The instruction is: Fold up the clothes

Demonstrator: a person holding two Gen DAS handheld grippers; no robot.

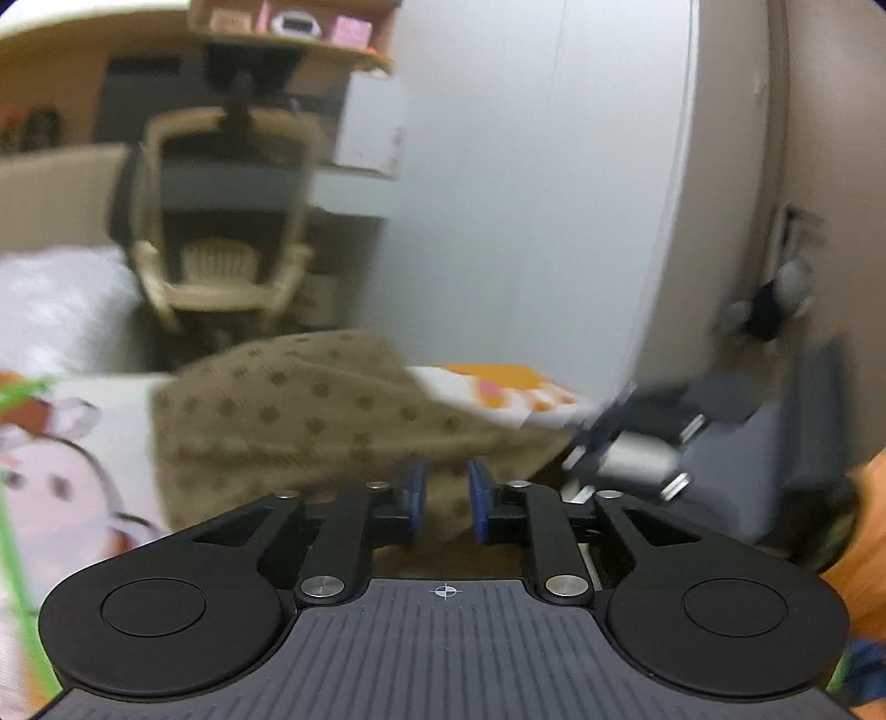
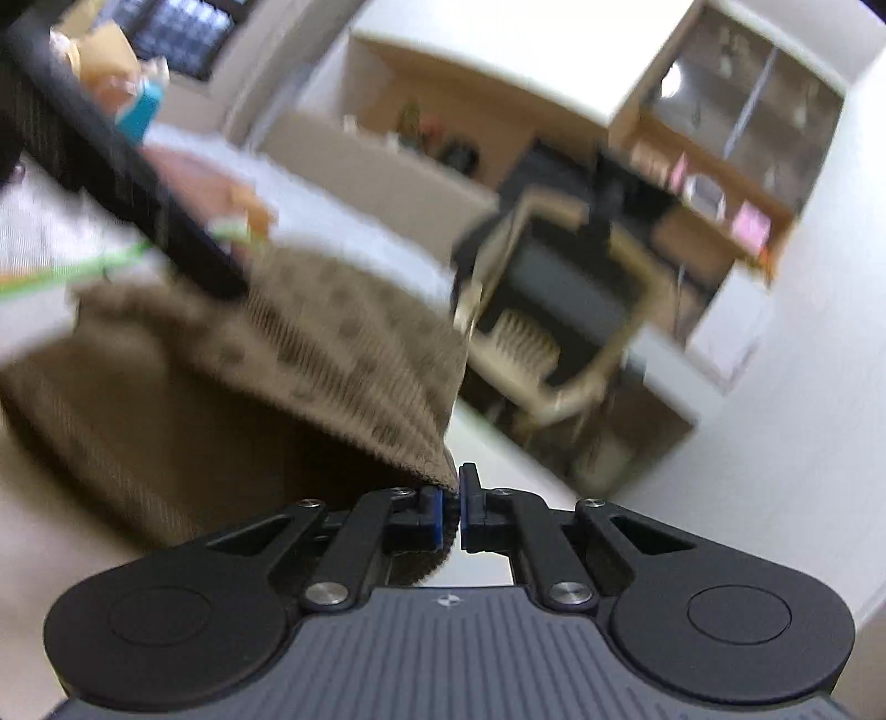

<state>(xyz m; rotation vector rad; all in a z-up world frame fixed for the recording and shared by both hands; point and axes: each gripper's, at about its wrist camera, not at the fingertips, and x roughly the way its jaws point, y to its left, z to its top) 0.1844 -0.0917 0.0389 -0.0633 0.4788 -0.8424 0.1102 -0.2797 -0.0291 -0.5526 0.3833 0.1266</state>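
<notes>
A brown knitted garment with darker dots (image 1: 288,410) lies partly raised over a bed with a cartoon-print sheet (image 1: 61,471). My left gripper (image 1: 446,501) has its blue pads a little apart, with a thick fold of the garment pressed between them. In the right wrist view my right gripper (image 2: 453,512) is shut on a corner of the same garment (image 2: 343,354), which stretches up and left to the dark body of the left gripper (image 2: 144,188). The right gripper (image 1: 614,437) shows blurred at the right of the left wrist view.
A beige office chair (image 1: 221,232) stands beyond the bed, under a wooden shelf with small boxes (image 1: 293,27). A white wardrobe door (image 1: 531,183) rises on the right. An orange patterned cloth (image 1: 498,390) lies behind the garment. Both views are motion-blurred.
</notes>
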